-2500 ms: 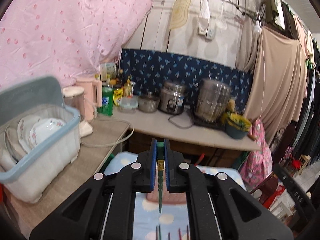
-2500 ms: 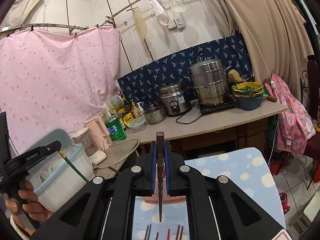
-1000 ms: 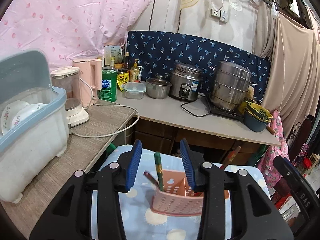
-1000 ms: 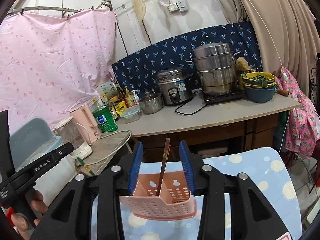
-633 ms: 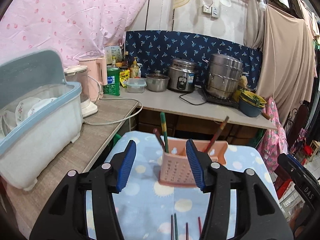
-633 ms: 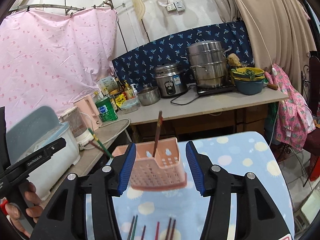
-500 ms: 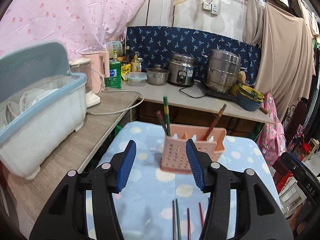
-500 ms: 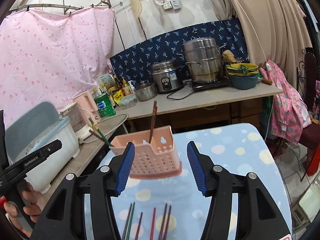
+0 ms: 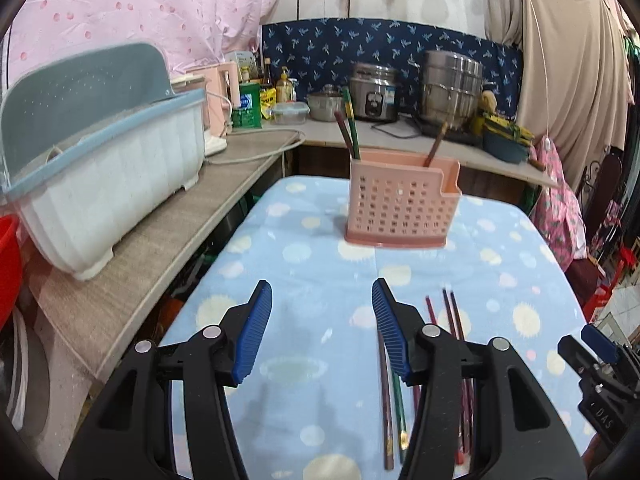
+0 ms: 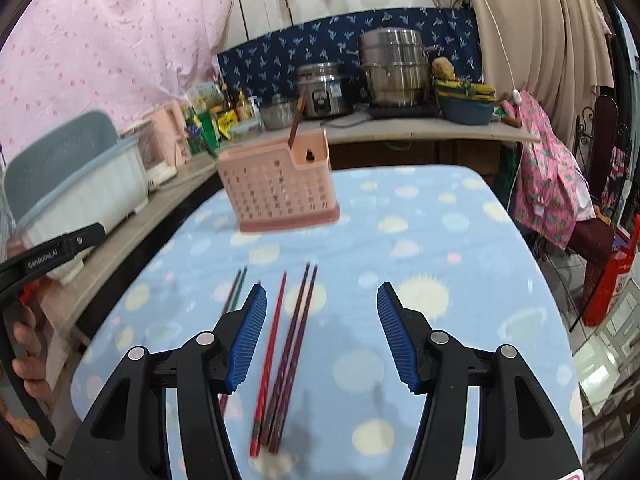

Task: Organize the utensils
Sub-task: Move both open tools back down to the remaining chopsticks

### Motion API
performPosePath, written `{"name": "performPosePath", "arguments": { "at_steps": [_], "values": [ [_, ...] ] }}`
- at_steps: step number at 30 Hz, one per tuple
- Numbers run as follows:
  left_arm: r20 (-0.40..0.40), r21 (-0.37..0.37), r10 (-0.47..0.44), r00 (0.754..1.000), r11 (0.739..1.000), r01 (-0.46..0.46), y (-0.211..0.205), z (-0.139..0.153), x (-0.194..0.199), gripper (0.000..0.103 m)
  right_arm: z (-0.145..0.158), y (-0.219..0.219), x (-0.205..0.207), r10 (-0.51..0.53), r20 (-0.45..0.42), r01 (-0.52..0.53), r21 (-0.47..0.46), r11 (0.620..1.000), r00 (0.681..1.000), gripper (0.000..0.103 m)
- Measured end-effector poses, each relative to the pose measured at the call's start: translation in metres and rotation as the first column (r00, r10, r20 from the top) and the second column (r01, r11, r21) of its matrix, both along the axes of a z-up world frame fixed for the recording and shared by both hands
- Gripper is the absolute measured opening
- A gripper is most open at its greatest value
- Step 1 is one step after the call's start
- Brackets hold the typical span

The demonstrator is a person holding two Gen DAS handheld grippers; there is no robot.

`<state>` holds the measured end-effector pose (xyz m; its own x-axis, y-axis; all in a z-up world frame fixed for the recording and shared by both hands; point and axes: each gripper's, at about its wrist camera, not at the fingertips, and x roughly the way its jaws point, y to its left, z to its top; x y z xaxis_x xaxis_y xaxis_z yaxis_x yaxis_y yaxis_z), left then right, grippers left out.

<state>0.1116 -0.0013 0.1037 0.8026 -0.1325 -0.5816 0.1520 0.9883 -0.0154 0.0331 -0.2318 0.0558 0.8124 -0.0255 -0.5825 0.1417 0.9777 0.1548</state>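
Three chopsticks already stood in the pink perforated plastic utensil holder at the far middle of the table with the blue dotted cloth — a green one and a dark brown one leaning together in its left compartment, and another brown one slanting out of the right compartment. Roughly half the job therefore looked done. What was left lay loose on the cloth, nearer than the holder: in the right wrist view, a red chopstick and a dark purplish pair lay lengthwise just beside one another, partly under the right gripper, while a brown stick and a green stick lay together a little further left, their lower parts hidden behind the left finger. The left wrist view showed the same loose group to the right of the left gripper, with the brown-and-green pair nearest its right finger. Both tools had their blue-padded jaws spread wide and gripped nothing; each hung over the near part of the table, apart from the holder. By my reckoning about five sticks remained to be picked up and dropped in — the exact count was hard to fix, since the fingers covered some of them.
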Motion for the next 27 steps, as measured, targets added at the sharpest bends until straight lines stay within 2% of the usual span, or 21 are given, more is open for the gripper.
{"name": "performPosePath", "arguments": {
  "at_steps": [7,17,20,22,27],
  "values": [
    [-0.073,0.038,-0.016,0.997,0.999,0.019,-0.001,-0.041,-0.027,0.05,-0.045,0.019,-0.018,0.016,-0.093,-0.015,0.006,1.0,0.996,0.056],
    [-0.16,0.046,-0.016,0.987,0.999,0.024,0.004,-0.077,-0.048,0.053,-0.078,0.037,-0.024,0.032,-0.16,-0.029,0.021,0.999,0.987,0.056],
    [-0.18,0.046,-0.01,0.984,0.999,0.019,0.005,-0.083,-0.051,0.053,-0.085,0.04,-0.025,0.042,-0.175,-0.038,0.026,0.999,0.984,0.05],
    [-0.195,0.044,-0.008,0.981,0.999,0.017,0.005,-0.088,-0.051,0.053,-0.088,0.042,-0.024,0.046,-0.185,-0.042,0.028,0.999,0.982,0.042],
    [-0.218,0.043,-0.004,0.976,0.999,0.014,0.006,-0.096,-0.053,0.053,-0.094,0.042,-0.023,0.052,-0.2,-0.046,0.036,0.998,0.978,0.034]
  ]
}}
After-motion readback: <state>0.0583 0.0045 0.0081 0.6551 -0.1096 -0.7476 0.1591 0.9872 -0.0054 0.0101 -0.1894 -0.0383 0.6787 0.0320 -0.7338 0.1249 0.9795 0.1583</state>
